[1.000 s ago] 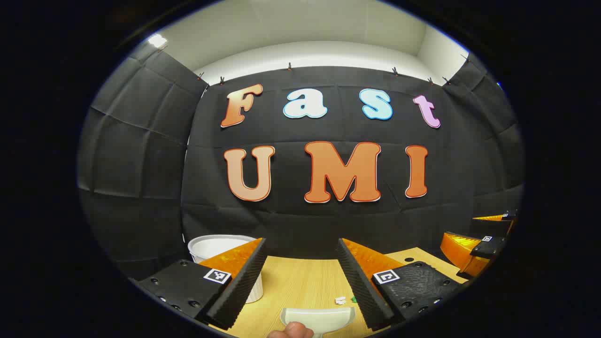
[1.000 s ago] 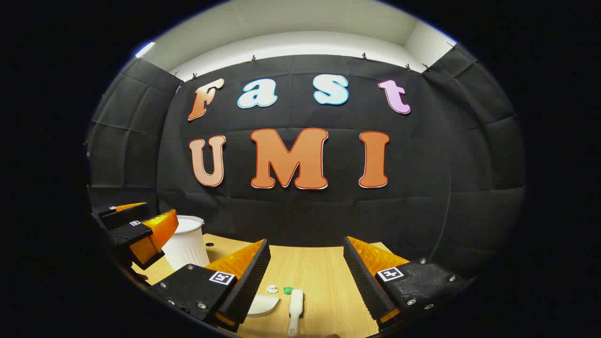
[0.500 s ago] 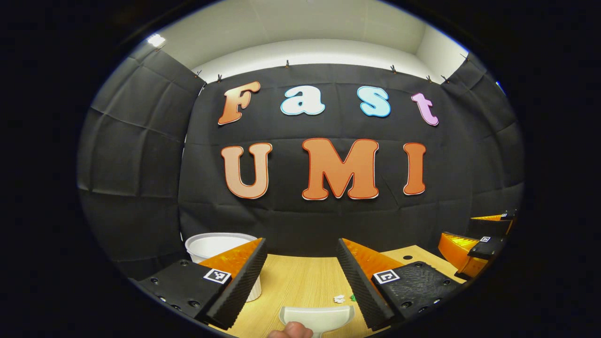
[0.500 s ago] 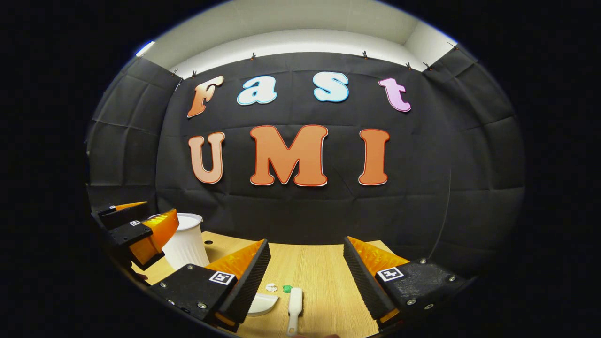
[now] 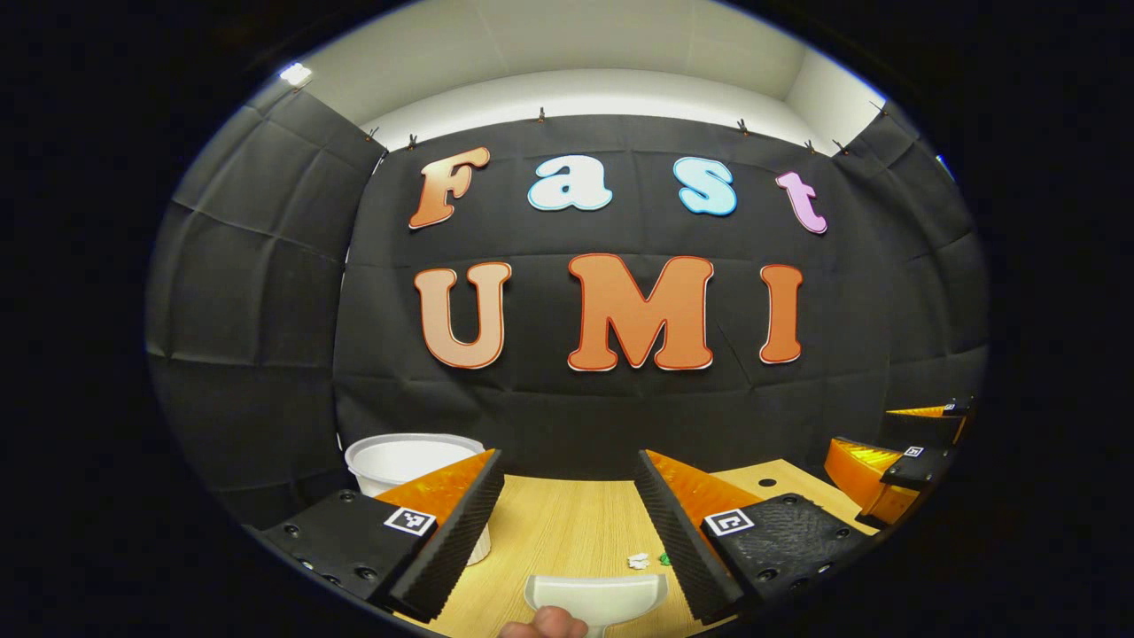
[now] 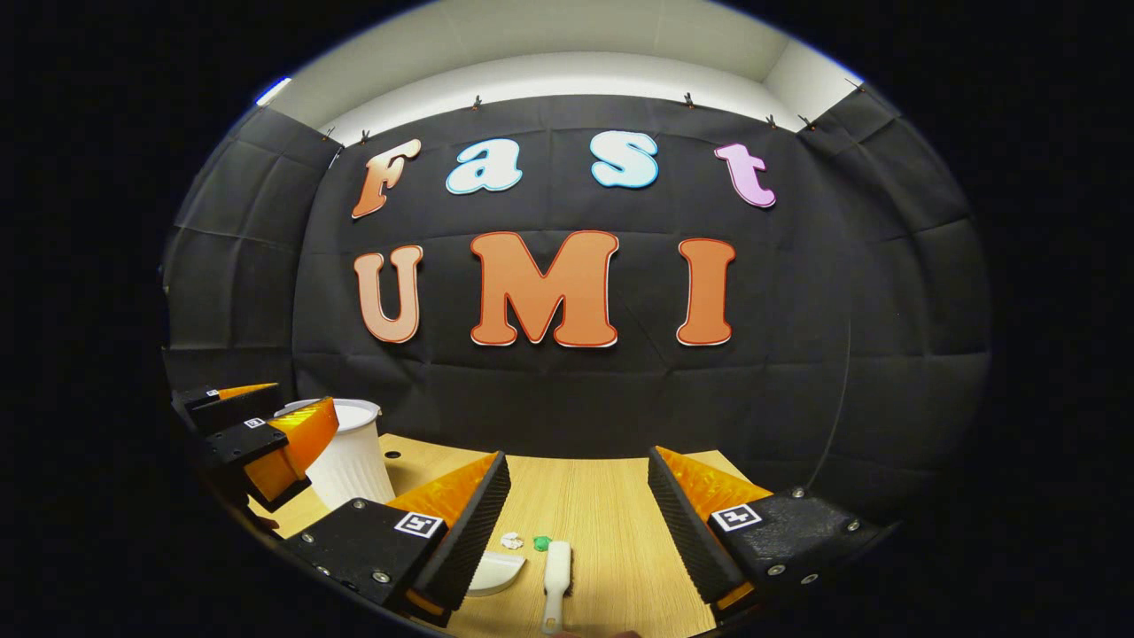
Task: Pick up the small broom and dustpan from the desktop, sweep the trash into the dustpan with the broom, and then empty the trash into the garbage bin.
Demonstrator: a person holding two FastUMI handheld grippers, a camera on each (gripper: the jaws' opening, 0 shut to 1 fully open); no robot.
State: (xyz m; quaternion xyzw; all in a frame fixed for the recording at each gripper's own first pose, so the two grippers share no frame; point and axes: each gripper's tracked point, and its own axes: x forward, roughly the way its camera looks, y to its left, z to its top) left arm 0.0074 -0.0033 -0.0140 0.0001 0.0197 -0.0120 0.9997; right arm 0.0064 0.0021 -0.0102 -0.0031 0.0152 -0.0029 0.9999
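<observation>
Right gripper view shows a small white plastic broom [image 6: 555,574] lying on the pale wooden desk [image 6: 611,523]; left gripper view shows a white plastic dustpan [image 5: 597,592]; both grippers' fingers stand apart, empty.

Pale wood-grain desktop [image 5: 567,532], matt. Smooth white plastic dustpan [image 5: 595,592], small broom [image 6: 556,571] and ribbed garbage bin [image 6: 351,465]. Crumpled white and green paper-like trash [image 6: 524,540]. Ridged, rough-looking gripper fingers [image 6: 465,527]. Dull, creased black cloth wall [image 6: 567,399].
</observation>
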